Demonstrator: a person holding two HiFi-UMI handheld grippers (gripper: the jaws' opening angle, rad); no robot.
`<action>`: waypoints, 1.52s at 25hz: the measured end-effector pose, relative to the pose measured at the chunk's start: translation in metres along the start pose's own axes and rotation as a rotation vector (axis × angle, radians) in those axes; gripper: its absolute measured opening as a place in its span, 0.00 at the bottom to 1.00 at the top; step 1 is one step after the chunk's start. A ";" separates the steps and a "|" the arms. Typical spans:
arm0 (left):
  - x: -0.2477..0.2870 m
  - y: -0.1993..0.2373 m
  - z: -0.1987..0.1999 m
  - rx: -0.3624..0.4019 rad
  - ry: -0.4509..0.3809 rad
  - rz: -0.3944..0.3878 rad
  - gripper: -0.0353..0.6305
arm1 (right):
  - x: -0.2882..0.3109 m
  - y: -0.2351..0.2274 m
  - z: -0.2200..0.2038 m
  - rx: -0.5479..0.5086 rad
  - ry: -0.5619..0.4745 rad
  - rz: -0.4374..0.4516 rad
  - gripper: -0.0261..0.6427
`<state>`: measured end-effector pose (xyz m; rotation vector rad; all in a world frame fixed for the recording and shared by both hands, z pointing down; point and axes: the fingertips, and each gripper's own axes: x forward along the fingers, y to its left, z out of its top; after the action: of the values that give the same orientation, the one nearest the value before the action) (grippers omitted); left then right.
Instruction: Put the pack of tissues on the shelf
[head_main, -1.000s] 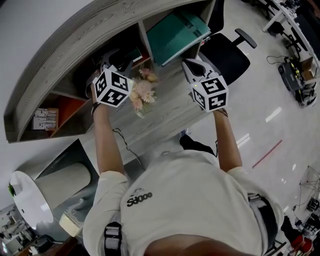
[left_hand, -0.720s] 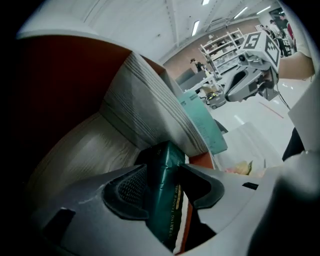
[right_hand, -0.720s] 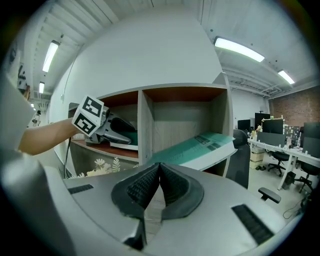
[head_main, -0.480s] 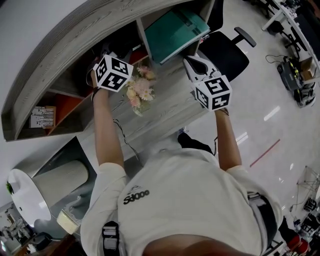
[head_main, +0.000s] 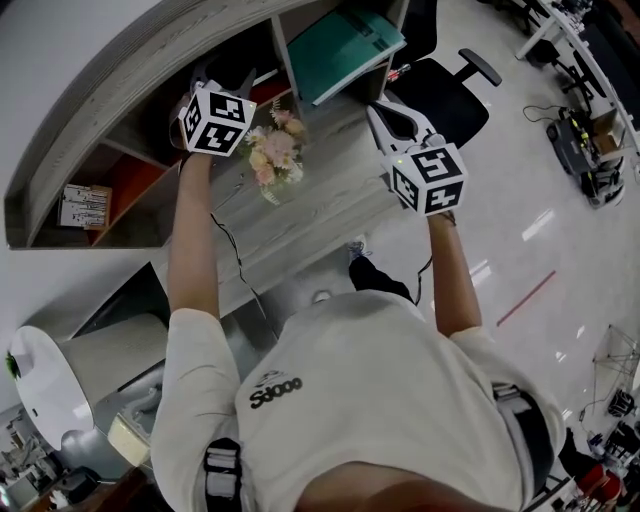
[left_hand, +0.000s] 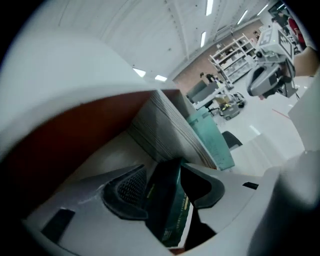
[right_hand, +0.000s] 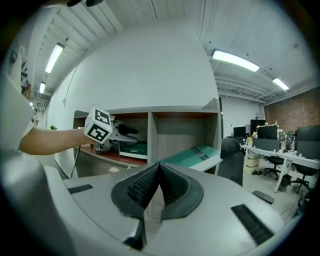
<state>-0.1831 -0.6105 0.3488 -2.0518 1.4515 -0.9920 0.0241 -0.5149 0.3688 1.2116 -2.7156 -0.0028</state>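
While the left gripper's (left_hand: 164, 169) jaws are opening around the pack of tissues (left_hand: 171, 210) in the shelf (left_hand: 60, 145) beside its divider (left_hand: 170, 122), the right gripper's (right_hand: 159, 169) jaws are together, empty.

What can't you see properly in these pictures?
Writing on the pack of tissues: left gripper view, too dark and blurry.
Left hand-held gripper, jaws opening with the pack between them: in the head view, its marker cube and the shelf hide the jaws.
Print on the small white box: head view, too small.
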 end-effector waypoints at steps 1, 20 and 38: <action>-0.014 0.005 0.008 -0.014 -0.022 0.022 0.38 | -0.006 0.004 0.003 -0.009 -0.005 -0.010 0.03; -0.263 -0.069 -0.036 -0.517 -0.268 -0.109 0.08 | -0.105 0.130 0.033 -0.114 -0.027 -0.029 0.03; -0.367 -0.084 -0.037 -0.454 -0.292 -0.011 0.08 | -0.129 0.204 0.056 -0.219 -0.080 0.048 0.03</action>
<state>-0.2295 -0.2360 0.3203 -2.3927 1.6093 -0.3569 -0.0504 -0.2861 0.3086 1.1060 -2.7229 -0.3396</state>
